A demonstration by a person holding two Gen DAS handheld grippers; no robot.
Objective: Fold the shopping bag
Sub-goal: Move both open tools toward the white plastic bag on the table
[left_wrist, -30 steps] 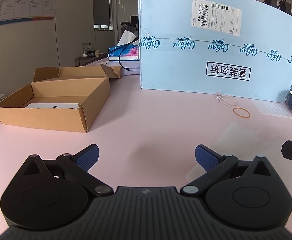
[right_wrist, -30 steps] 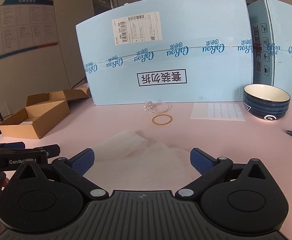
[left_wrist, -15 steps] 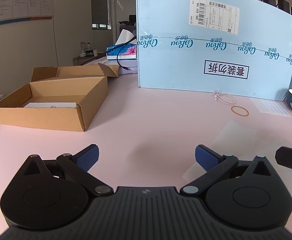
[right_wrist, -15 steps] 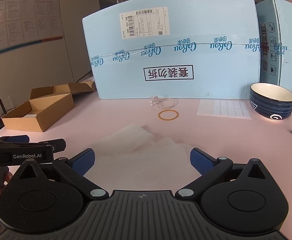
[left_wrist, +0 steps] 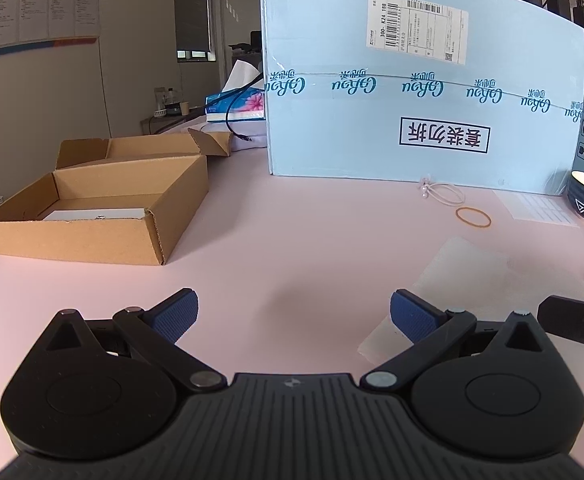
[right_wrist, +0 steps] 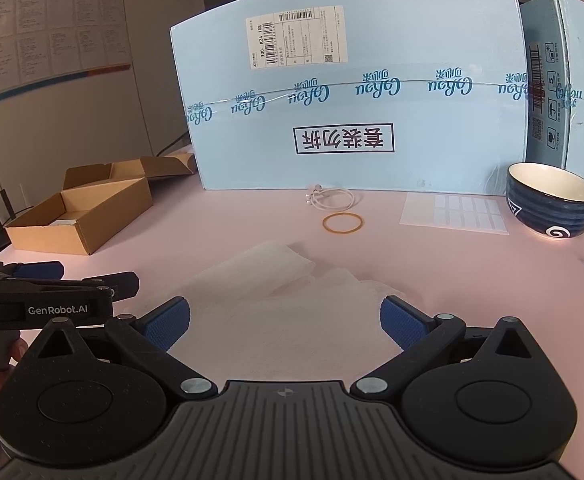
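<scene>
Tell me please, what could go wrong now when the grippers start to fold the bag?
The thin translucent bag lies flat on the table, so open fingers may slide over it without pinching. The rubber band lies just beyond it and could get dragged along. Both the left gripper and right gripper hold nothing.

left gripper (left_wrist: 294, 314): black ribbed housing, round discs, silver pivot screws, blue textured pads
right gripper (right_wrist: 285, 322): same black build, blue pads
side marking: white "genrobot.ai"
</scene>
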